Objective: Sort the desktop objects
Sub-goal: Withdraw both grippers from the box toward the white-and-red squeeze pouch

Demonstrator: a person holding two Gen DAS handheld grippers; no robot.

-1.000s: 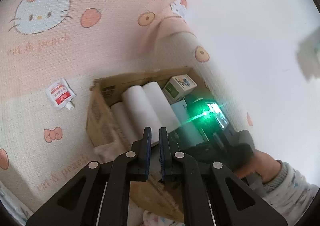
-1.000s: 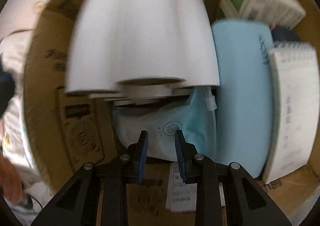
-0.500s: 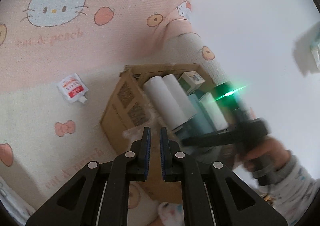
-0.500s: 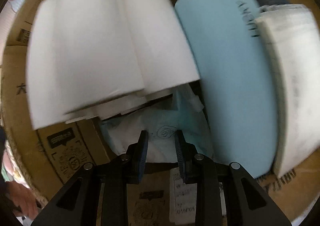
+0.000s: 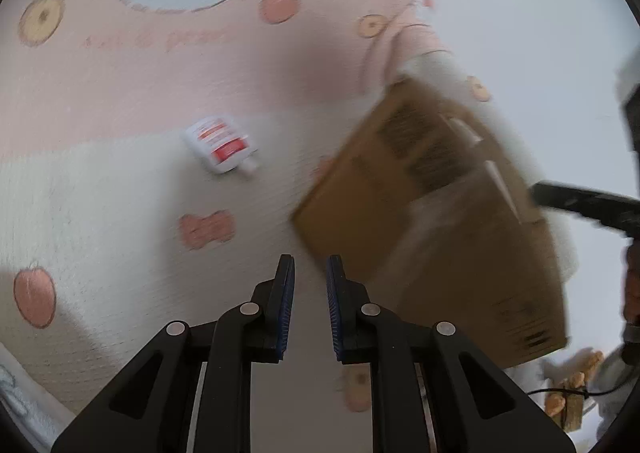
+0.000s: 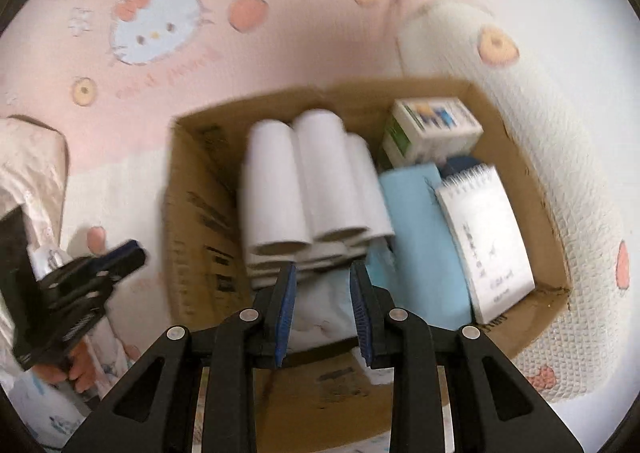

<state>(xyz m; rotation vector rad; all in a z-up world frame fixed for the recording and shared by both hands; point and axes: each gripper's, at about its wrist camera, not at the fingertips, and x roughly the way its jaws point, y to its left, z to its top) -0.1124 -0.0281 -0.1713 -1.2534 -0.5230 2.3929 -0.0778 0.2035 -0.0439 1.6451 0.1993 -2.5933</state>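
A cardboard box [image 6: 200, 189] stands on the pink cartoon-cat cloth; it also shows in the left wrist view [image 5: 440, 213]. It holds white paper rolls [image 6: 312, 181], a blue book [image 6: 424, 237], a spiral notepad [image 6: 484, 237], a small green-and-white carton [image 6: 432, 129] and a pale plastic bag [image 6: 324, 305]. My right gripper [image 6: 323, 309] is open and empty above the box's near side. A white-and-red spout pouch [image 5: 220, 149] lies on the cloth left of the box. My left gripper [image 5: 310, 309] is slightly open and empty, low over the cloth near the box's corner.
My left gripper also shows at the left of the right wrist view [image 6: 80, 277]. The cloth rises into a rounded cushion edge [image 6: 540, 173] right of the box. A white wall [image 5: 540, 13] is beyond. Crumpled fabric [image 6: 36, 173] lies at the left.
My right gripper has drawn back up out of the box, so the whole box now shows. My left gripper has swung left and down towards the cloth, and its jaws have opened slightly.
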